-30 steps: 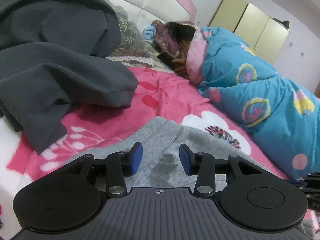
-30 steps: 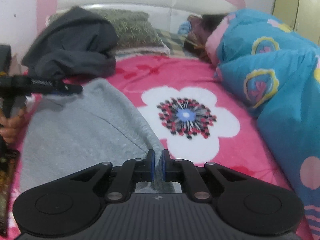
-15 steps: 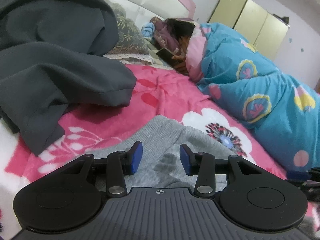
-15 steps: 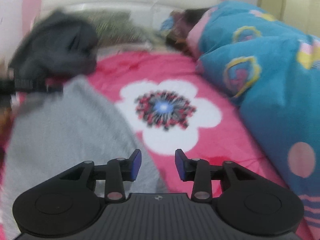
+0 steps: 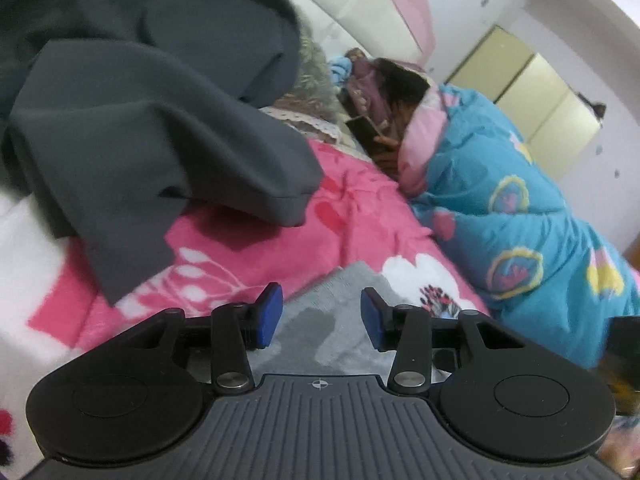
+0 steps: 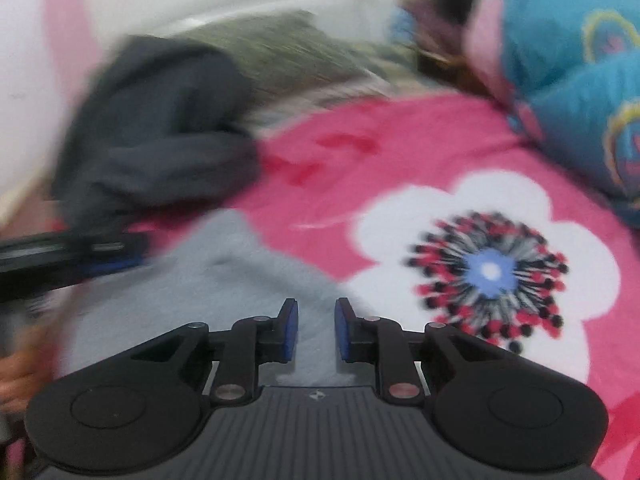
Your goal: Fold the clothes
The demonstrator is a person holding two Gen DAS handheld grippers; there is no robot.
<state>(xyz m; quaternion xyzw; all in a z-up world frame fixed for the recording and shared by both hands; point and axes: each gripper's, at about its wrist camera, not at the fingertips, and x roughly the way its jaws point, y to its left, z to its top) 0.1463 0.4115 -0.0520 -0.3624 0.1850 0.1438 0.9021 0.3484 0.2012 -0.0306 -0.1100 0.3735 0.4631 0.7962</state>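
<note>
The right gripper [image 6: 316, 330] has swung leftward over the bed [image 6: 400, 152], from the garment's right edge toward its middle. A second ago it was pinched on that edge; it let go, and its jaws have just been closing again with a gap left and nothing clamped. So that fold looks laid down (my reading). The left gripper [image 5: 321, 316] has shifted a little, jaws parted and empty. The grey garment [image 6: 224, 280] lies flat on the pink blanket, under both grippers, with a dark patch [image 5: 308, 326].
</note>
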